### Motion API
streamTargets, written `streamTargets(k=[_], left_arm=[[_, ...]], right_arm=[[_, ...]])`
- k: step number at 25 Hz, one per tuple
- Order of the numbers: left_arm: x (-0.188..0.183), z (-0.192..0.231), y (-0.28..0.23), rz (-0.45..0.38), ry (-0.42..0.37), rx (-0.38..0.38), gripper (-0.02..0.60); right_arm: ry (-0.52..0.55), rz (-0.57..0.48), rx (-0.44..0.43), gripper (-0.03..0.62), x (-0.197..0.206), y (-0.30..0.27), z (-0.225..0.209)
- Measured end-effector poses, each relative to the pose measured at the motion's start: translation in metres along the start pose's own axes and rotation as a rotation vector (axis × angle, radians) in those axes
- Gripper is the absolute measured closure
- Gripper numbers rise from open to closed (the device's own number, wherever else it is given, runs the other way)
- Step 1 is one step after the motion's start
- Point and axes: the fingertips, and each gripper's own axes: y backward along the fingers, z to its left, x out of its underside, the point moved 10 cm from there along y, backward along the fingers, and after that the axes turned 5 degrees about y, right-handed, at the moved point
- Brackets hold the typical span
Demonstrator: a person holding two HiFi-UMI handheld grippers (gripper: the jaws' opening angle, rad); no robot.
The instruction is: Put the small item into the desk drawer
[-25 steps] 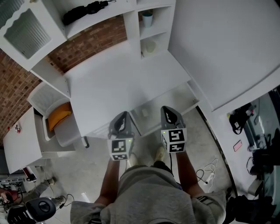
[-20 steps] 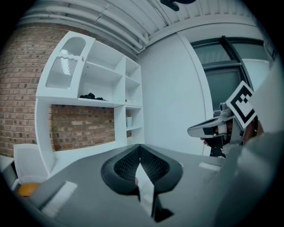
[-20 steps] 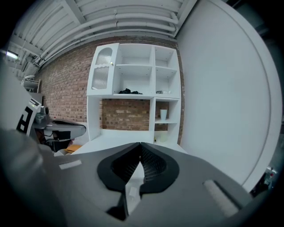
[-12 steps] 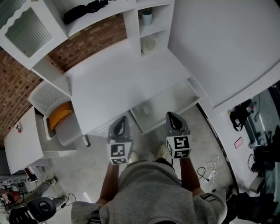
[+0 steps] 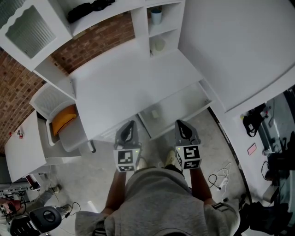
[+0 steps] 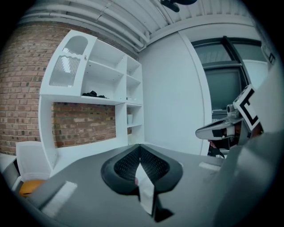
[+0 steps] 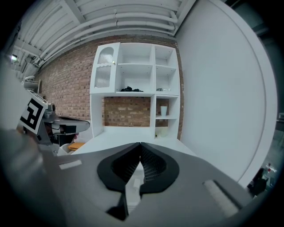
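Note:
The white desk [image 5: 120, 83] has its drawer [image 5: 186, 102] pulled out at the front right. A small white item [image 5: 155, 114] lies on the drawer's floor near its left end. My left gripper [image 5: 131, 123] hovers shut and empty just off the desk's front edge, left of the drawer. My right gripper [image 5: 179, 122] hovers shut and empty in front of the drawer's front panel. In the left gripper view the jaws [image 6: 140, 146] meet at the tips with nothing between them. The right gripper view shows the same [image 7: 140, 145], pointing across the desk toward the shelves.
A white shelf unit at the back holds a cup [image 5: 156, 17] and a black object [image 5: 90, 5]. A white chair with an orange cushion [image 5: 63, 120] stands left of the desk. Cables [image 5: 220, 179] lie on the floor to the right. The person's feet are under the grippers.
Both grippers have drawn back from the desk's front toward the person, the right one off the drawer's front edge. The drawer stays out with the item inside.

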Motion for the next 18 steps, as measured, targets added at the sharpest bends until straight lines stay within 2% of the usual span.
streamTargets(k=[18], left_arm=[[0.0026,-0.0087,-0.0004,0.013,0.0,0.01,0.569]], right_arm=[[0.001,-0.007,-0.006,0.591,0.0004,0.0005,-0.0023]])
